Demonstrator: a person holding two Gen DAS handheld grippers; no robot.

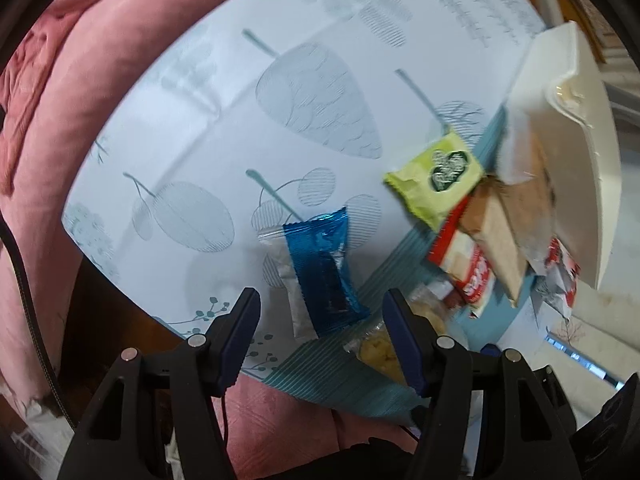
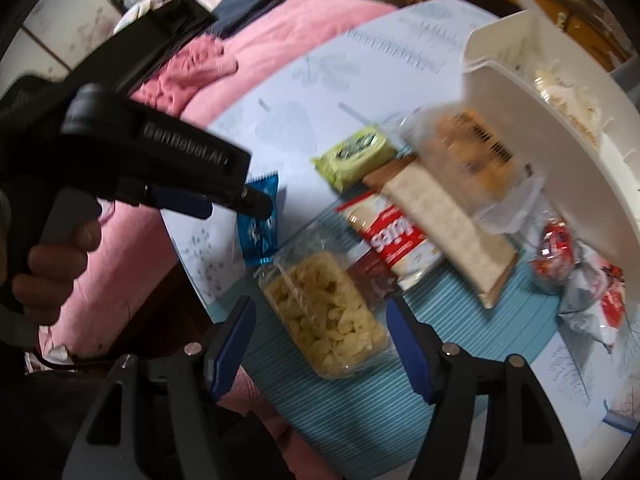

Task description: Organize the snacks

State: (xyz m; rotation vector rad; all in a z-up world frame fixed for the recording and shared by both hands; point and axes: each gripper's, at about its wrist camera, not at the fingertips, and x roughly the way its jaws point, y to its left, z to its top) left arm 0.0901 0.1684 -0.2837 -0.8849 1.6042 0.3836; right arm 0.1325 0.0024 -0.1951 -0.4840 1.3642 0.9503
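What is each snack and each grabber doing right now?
Left gripper: open, empty.
Right gripper: open, empty.
Blue packet: sealed, flat on the tablecloth.
Green packet: sealed, lying flat.
Clear bag of yellow snacks: closed, lying on the striped mat.
White bin: tipped, blurred.

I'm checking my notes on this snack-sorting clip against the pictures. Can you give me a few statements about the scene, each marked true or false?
1. Both the left gripper and the right gripper are open and hold nothing. True.
2. The shiny blue foil packet lies on top of the yellow-green snack pack. False: they lie apart on the leaf-patterned tablecloth.
3. The clear bag of pale yellow puffs rests on the teal striped mat. True.
4. The white plastic bin stands flat and upright. False: it is tipped over the snacks.
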